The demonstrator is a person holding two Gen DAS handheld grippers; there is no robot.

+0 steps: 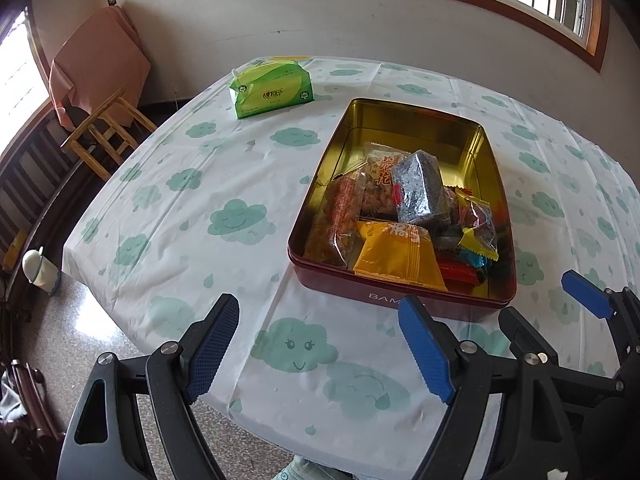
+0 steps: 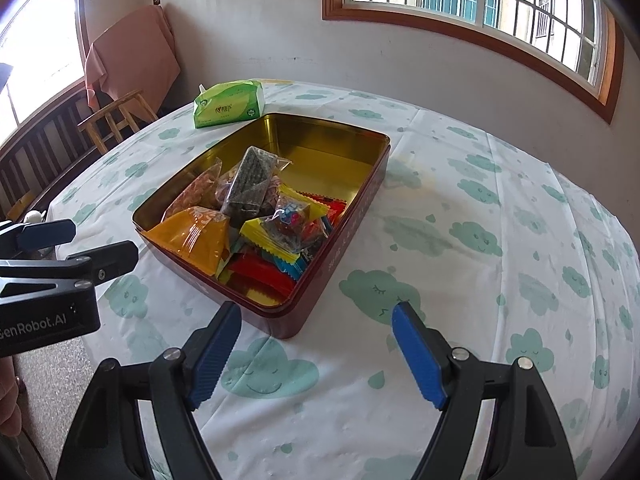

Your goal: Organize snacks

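The snacks [image 1: 404, 216], among them a grey-speckled block in clear wrap, an orange packet and red and yellow sachets, lie heaped at the near end of an open red tin [image 1: 400, 292] with a gold inside, its far end bare. The tin stands on a round table [image 1: 192, 208] with a cloud-print cloth, and a green tissue pack [image 1: 272, 90] sits farther off to the left. Near the table's edge, the left gripper [image 1: 320, 344] and right gripper [image 2: 316, 354] both hang with jaws apart and nothing between them.
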